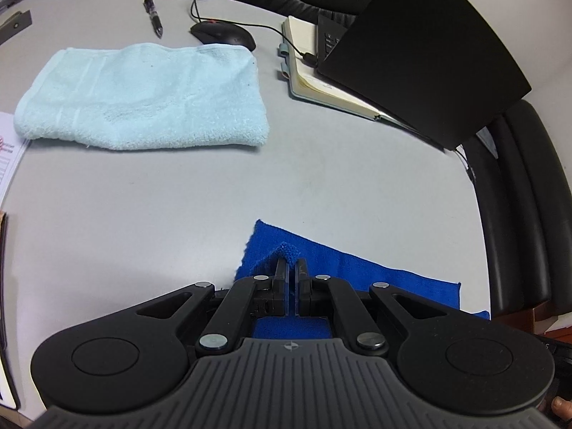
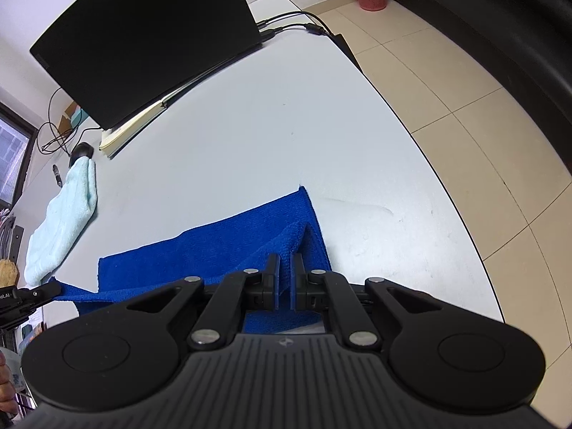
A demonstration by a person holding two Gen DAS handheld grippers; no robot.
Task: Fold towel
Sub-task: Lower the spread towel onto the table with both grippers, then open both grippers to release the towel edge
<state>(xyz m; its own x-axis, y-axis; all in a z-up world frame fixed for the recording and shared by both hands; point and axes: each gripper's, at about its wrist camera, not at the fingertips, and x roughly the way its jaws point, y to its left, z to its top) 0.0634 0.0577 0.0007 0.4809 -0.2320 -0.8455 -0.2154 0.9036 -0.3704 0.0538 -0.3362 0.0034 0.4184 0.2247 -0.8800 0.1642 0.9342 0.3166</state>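
Note:
A dark blue towel (image 1: 343,268) lies on the grey table near its front edge; it also shows in the right wrist view (image 2: 228,239). My left gripper (image 1: 291,262) is shut on one near corner of it, which pokes up between the fingers. My right gripper (image 2: 283,261) is shut on the other near corner, lifted into a peak. The left gripper's tip also shows at the left edge of the right wrist view (image 2: 39,291), holding the towel's edge.
A folded light blue towel (image 1: 143,96) lies at the back left. A black laptop (image 1: 422,46) stands on an open notebook (image 1: 321,82). A mouse (image 1: 223,34), a pen (image 1: 153,16) and cables lie behind. The table edge (image 2: 429,164) curves on the right.

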